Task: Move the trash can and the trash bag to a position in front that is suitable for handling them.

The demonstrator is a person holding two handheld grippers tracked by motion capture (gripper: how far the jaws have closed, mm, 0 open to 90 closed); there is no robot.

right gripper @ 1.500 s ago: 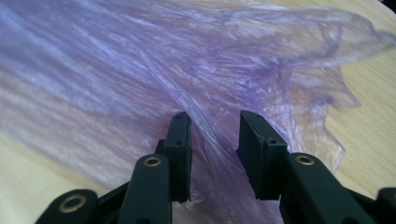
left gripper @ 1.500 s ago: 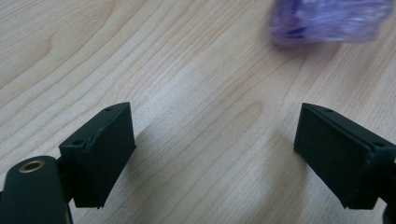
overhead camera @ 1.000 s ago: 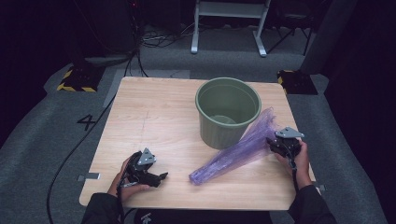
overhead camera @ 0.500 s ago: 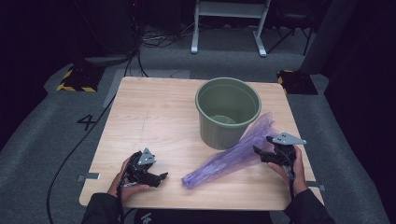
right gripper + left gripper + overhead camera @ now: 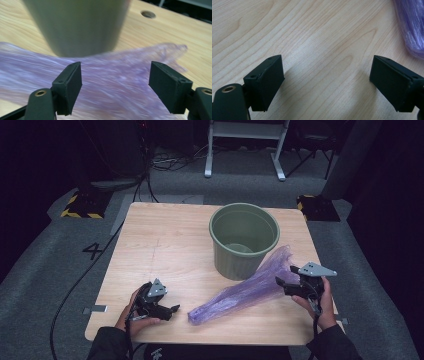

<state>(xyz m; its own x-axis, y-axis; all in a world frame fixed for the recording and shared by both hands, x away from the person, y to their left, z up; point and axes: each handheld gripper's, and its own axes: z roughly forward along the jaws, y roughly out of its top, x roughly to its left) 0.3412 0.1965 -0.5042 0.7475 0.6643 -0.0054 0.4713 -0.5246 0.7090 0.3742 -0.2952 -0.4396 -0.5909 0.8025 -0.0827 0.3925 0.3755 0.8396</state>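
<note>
Wooden desk point(image 5: 165, 245) carries a green bucket point(image 5: 243, 240) with a purple plastic bag point(image 5: 240, 292) lying against it. Left tool point(image 5: 167, 311) rests wide open and empty. Right tool point(image 5: 283, 284), its jaws just opened, grips nothing, the bag lying beyond them.

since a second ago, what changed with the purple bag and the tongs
The right tongs have just been opening and let go of the purple bag, backing off toward the table's right edge. The bag slumped lower onto the table. The left tongs, open, and the green bin stayed put.
</note>
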